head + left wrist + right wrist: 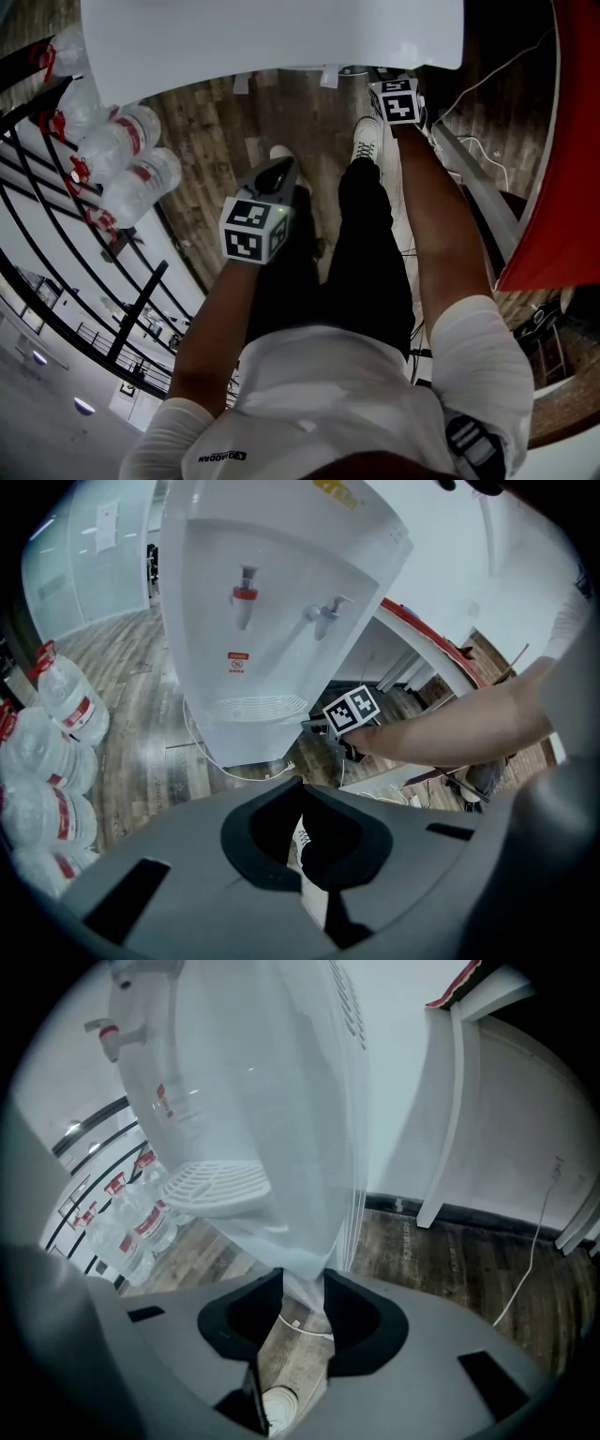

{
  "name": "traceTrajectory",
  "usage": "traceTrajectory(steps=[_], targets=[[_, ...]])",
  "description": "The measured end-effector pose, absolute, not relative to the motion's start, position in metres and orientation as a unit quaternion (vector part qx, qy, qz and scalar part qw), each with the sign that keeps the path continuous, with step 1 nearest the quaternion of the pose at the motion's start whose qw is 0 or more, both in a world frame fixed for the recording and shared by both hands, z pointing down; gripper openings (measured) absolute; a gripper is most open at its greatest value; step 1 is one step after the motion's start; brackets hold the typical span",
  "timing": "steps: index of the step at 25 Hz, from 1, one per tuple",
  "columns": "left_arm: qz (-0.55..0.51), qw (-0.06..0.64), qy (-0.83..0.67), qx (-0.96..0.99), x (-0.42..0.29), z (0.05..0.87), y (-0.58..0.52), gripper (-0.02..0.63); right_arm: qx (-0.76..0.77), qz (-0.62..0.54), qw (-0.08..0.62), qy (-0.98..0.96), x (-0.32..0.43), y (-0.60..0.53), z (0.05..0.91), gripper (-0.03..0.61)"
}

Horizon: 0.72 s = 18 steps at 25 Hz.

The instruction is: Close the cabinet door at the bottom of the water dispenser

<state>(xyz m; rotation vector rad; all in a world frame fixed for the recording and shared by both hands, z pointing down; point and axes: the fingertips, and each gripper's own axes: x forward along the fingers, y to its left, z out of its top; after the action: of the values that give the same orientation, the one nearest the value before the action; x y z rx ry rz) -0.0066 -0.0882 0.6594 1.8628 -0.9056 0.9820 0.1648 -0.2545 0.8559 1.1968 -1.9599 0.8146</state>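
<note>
Cabinet door (pixel 328 1204): pale panel at the foot of the water dispenser (pixel 253 621), seen nearly edge-on in the right gripper view. Its lower corner tapers toward 6 o'clock and ends between that tool's jaws; how far ajar it stands cannot be told. Right gripper (pixel 300 1283): jaws fairly wide, one on either side of the door's corner, pads not visibly pressing it. In the head view it sits at 1 o'clock, by the dispenser's right flank. Left gripper (pixel 300 787): jaws drawn together on nothing, hanging over the person's legs near the middle of the head view. Shoes (pixel 366 141): white pair on the wood floor (pixel 216 122), just short of the dispenser. Dispenser front: two taps, one red-capped (pixel 246 594), over a round drip tray (pixel 211 1185). Water bottles (pixel 127 159): large, red-labelled, stacked at 9 o'clock in the head view. Table (pixel 455 1110): white, red-rimmed, at 1 o'clock in the right gripper view, with a cable (pixel 534 1269) trailing on the floor beyond. Step in hand, by judgement: setting the right tool on the door's free edge. The next move calls for a steady swing of the panel toward the dispenser body until it lies flush.
</note>
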Motion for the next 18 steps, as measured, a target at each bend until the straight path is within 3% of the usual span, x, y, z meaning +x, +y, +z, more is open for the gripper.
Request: traceTrajectory(steps=[18], targets=[[0.364,0.414,-0.391,0.737,-0.004,0.646,-0.097,-0.005,0.433,0.283,0.388,-0.763,0.169,-0.253,0.844,0.147]])
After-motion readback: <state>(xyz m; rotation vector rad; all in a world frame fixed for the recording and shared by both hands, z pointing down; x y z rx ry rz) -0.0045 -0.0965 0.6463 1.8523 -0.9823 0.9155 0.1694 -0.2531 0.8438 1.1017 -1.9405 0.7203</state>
